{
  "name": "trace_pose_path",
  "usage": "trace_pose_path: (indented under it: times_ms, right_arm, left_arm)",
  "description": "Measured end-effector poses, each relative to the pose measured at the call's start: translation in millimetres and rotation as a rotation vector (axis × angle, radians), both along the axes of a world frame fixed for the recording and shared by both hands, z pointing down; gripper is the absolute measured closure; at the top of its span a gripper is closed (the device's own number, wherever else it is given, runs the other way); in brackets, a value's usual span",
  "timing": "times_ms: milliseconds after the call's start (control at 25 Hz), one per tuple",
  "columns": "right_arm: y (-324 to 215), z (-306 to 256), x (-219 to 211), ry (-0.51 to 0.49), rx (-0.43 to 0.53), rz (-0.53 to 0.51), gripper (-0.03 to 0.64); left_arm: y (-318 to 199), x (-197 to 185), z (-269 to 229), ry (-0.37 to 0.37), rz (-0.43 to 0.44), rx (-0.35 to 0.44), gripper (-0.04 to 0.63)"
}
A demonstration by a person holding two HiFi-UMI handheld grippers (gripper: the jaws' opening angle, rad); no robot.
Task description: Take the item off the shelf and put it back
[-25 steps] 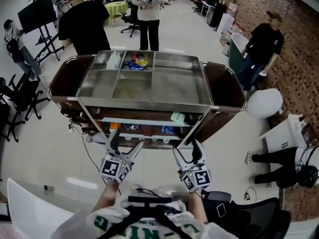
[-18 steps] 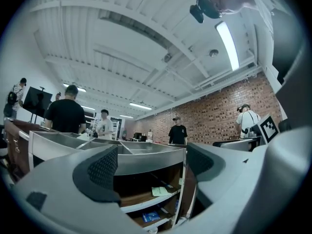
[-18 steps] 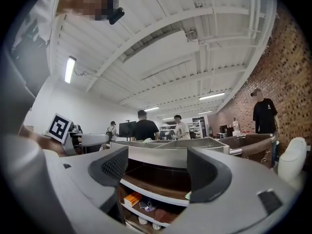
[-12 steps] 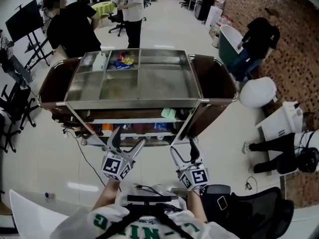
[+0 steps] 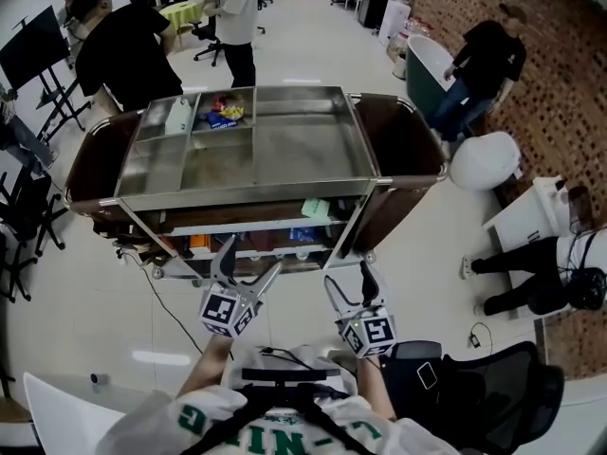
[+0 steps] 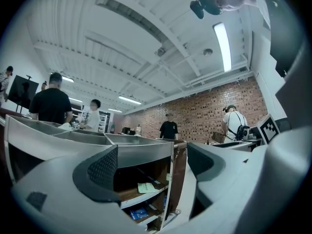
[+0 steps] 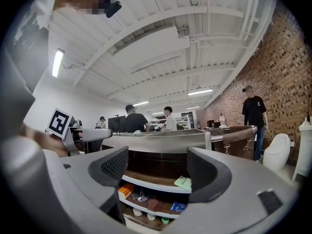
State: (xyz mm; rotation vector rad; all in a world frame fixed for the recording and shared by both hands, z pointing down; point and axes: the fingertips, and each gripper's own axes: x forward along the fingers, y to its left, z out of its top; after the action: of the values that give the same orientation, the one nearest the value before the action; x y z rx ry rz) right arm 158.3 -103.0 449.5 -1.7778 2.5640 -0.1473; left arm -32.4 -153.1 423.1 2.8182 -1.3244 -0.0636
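Observation:
A steel-topped cart (image 5: pixel 365 159) stands in front of me with wooden shelves under its tray. On the upper shelf lies a pale green packet (image 5: pixel 316 208), also seen in the left gripper view (image 6: pixel 146 187) and the right gripper view (image 7: pixel 183 182). A blue packet (image 5: pixel 302 234) and an orange item (image 5: pixel 197 243) sit on the shelf below. My left gripper (image 5: pixel 248 262) and right gripper (image 5: pixel 347 278) hang short of the cart's near side, both open and empty. Neither touches the shelves.
The top tray's far compartments hold a white bottle (image 5: pixel 177 114) and coloured packets (image 5: pixel 221 112). Two people (image 5: pixel 128 50) stand beyond the cart, another (image 5: pixel 484 60) at the right by a white round object (image 5: pixel 484 159). A cable (image 5: pixel 166 301) trails on the floor.
The view has drifted, so the cart sits a little higher and further left in the picture. Both grippers keep their open pose and have risen slightly toward the shelves.

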Motion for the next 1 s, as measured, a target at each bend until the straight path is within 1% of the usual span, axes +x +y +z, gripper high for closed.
trace_pose_path:
  times_ms: [520, 760, 1000]
  right_arm:
    - [5.2, 2.2, -0.1, -0.001, 0.007, 0.028, 0.23]
    - [7.5, 0.4, 0.5, 0.002, -0.003, 0.037, 0.23]
    - [6.9, 6.0, -2.1, -0.003, 0.005, 0.023, 0.23]
  left_arm:
    - [0.3, 5.5, 1.4, -0.003, 0.041, 0.002, 0.176]
    - [2.6, 7.9, 3.4, -0.009, 0.047, 0.002, 0.175]
    - [4.1, 6.4, 6.7, -0.01, 0.045, 0.002, 0.175]
